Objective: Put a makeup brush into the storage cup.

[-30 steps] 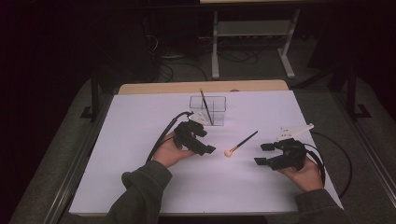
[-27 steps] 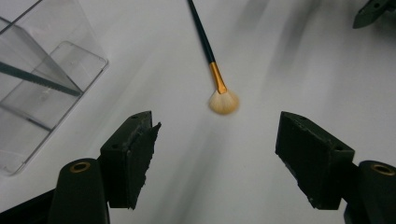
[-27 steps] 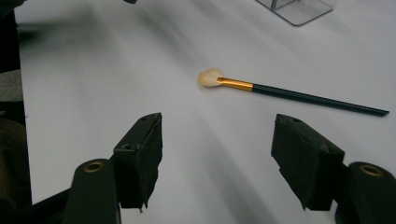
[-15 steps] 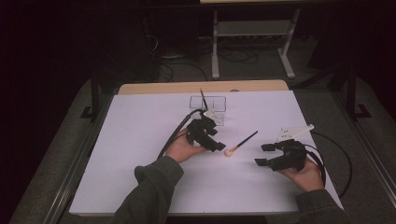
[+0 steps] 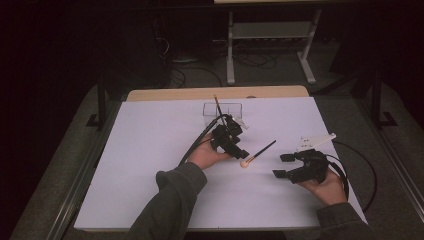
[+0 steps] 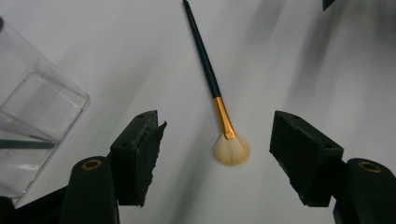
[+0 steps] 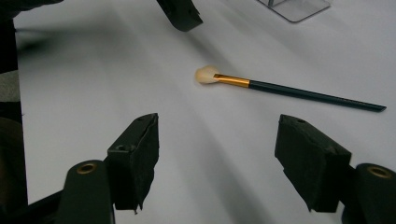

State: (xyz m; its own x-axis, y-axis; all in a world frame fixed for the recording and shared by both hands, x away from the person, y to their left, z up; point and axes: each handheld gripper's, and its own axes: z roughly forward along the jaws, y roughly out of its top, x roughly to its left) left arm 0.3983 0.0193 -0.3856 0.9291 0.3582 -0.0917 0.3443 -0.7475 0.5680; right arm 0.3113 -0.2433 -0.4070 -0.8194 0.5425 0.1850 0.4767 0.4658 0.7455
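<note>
One clear, square-sided plastic holder (image 5: pixel 223 109) stands on the white-covered bench (image 5: pixel 150 165) near the middle of its far edge. One dark, thin-handled brush (image 5: pixel 218 105) stands upright in it, leaning slightly, its tip rising above the rim. The left gripper view shows the holder's transparent walls and rounded corner (image 6: pixel 32 126); nothing else can be made out inside it.

One makeup brush with a slim dark handle, a gold metal ferrule and a pale fan-shaped bristle head (image 5: pixel 257 153) lies flat on the bench, roughly central, well short of the near edge. Its bristle end points towards the near edge, its handle end slants towards the far right corner. Brushes counted: two, one in the holder and one loose.

The left gripper (image 5: pixel 239 150), black with a trailing cable, sits between the holder and the loose brush. Its jaws stand wide with nothing gripped and have just been closing somewhat; the bristle head (image 6: pixel 231 150) lies on the bench between the two pads, touching neither.

The right gripper (image 5: pixel 282 166) rests nearer the right edge, apart from the brush, its jaws wide and holding nothing. The jaw pads (image 7: pixel 135 158) look like rough black foam blocks.
</note>
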